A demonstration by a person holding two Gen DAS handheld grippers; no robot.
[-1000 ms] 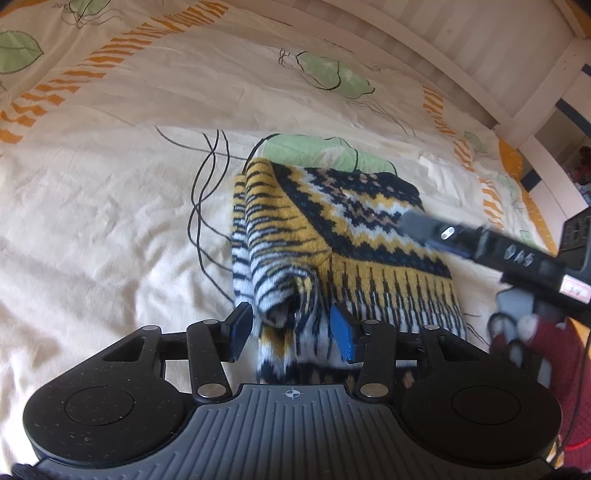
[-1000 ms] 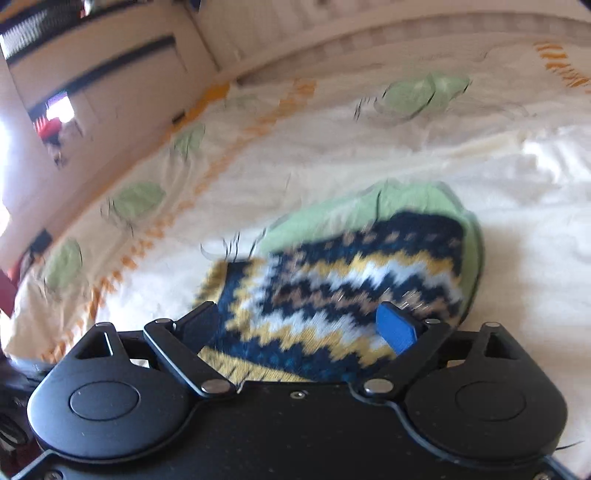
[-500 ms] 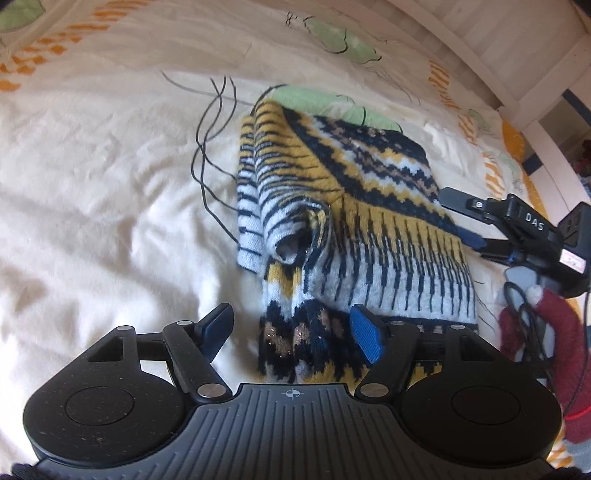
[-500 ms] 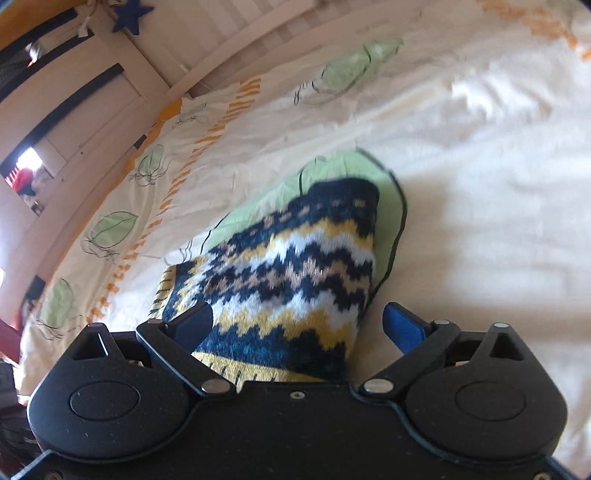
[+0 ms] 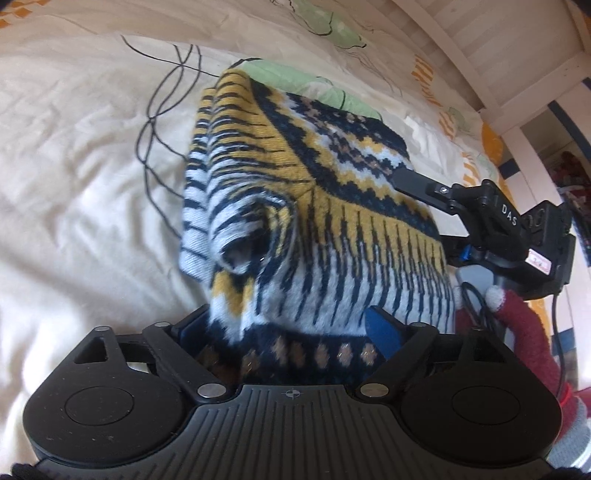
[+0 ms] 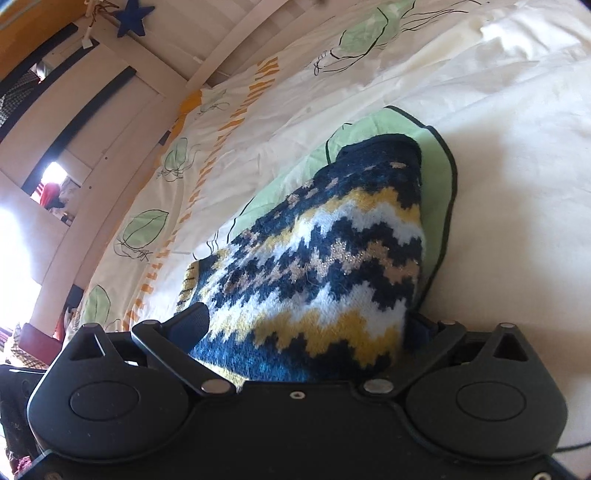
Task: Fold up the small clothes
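Observation:
A small knitted sweater, navy, yellow and pale blue, lies folded on the bed cover with a sleeve roll on its left side. My left gripper is low over its near hem, jaws opening wide, with the hem lying loose between them. From the other side, my right gripper straddles the zigzag-patterned edge of the sweater, jaws opening and not pinching the knit. One of its fingers shows in the left wrist view, lying on the sweater's right edge.
The cream bed cover with green leaf prints spreads all around. A white slatted bed rail runs along the far side. A hand in a red and grey glove holds the right gripper. A blue star hangs on the frame.
My left gripper let go of the sleeve fold, widened its jaws and sank toward the near hem. My right gripper also widened, rolled and dropped closer to the sweater's edge.

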